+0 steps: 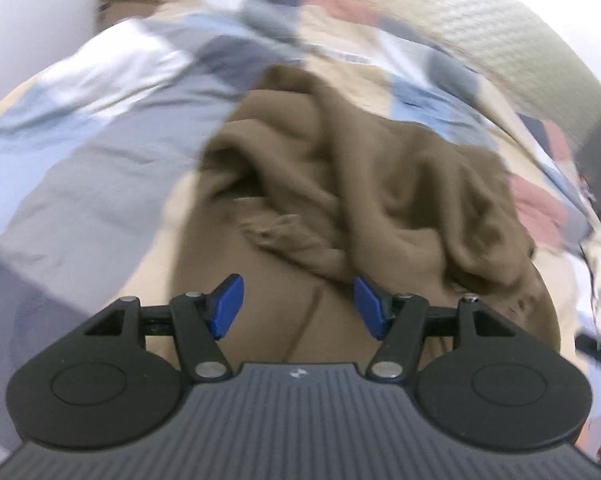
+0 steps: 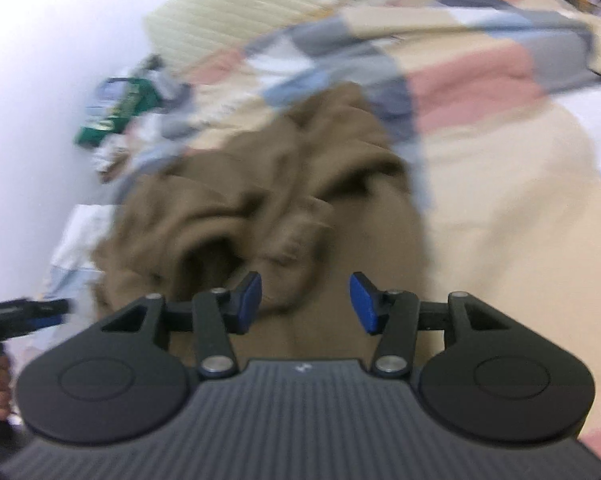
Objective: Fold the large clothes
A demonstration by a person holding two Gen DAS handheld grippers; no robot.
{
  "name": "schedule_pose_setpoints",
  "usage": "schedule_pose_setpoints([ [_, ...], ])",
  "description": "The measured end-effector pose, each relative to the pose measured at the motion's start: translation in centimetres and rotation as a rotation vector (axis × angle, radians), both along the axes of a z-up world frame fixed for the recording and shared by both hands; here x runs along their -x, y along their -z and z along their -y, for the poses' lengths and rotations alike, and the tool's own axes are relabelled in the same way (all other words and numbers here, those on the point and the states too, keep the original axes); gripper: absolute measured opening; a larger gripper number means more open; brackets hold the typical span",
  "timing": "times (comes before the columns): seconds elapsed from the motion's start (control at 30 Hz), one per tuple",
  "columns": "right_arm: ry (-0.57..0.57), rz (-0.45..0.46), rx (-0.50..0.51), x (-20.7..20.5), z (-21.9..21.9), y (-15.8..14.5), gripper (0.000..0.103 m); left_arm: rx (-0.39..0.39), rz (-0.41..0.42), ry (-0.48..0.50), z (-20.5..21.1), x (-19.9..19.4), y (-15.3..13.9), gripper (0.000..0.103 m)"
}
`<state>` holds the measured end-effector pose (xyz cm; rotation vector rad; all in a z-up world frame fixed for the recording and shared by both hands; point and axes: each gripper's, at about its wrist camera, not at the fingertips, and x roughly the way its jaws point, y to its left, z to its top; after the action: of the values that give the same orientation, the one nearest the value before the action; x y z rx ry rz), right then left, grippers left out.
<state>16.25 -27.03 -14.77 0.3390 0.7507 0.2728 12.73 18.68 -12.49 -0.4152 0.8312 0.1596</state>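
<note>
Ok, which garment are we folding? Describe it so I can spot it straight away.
Find the patchwork quilt of grey, blue, cream and pink blocks covering the bed. In its middle lies a brown garment, rumpled in a heap and not yet folded. It is the only plain, single-coloured cloth there, directly ahead of both grippers.

Both views bright, soft even light, no hard shadows. Heavy motion blur on brown garment (image 1: 360, 184) and patchwork bedding (image 1: 100, 128); gripper bodies stay sharp. Upper corners blown out white, strong fisheye bending at edges.
</note>
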Motion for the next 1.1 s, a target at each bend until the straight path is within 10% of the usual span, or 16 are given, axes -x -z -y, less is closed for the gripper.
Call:
schedule_pose_setpoints([
  [0.13, 0.173, -0.134, -0.113, -0.4, 3.7, 3.1, 0.084, 0.067, -0.055, -0.121, -2.8, 0.7, 1.2, 0.07],
  [0.43, 0.207, -0.318, -0.336, -2.4, 5.1, 7.9, 0.083, 0.251, -0.2, -0.308, -6.3, -0.7, 7.7, 0.07],
  [0.83, -0.013, -0.242, -0.447, -3.2, 1.8, 6.9, 0.085, 0.547, 0.013, -0.031, -5.2, 1.1, 5.8, 0.072],
  [1.1, -0.035, -0.234, -0.357, -2.5, 1.2, 6.5, 0.084, 0.451, -0.26, -0.09, -3.8, -0.1, 8.4, 0.073],
])
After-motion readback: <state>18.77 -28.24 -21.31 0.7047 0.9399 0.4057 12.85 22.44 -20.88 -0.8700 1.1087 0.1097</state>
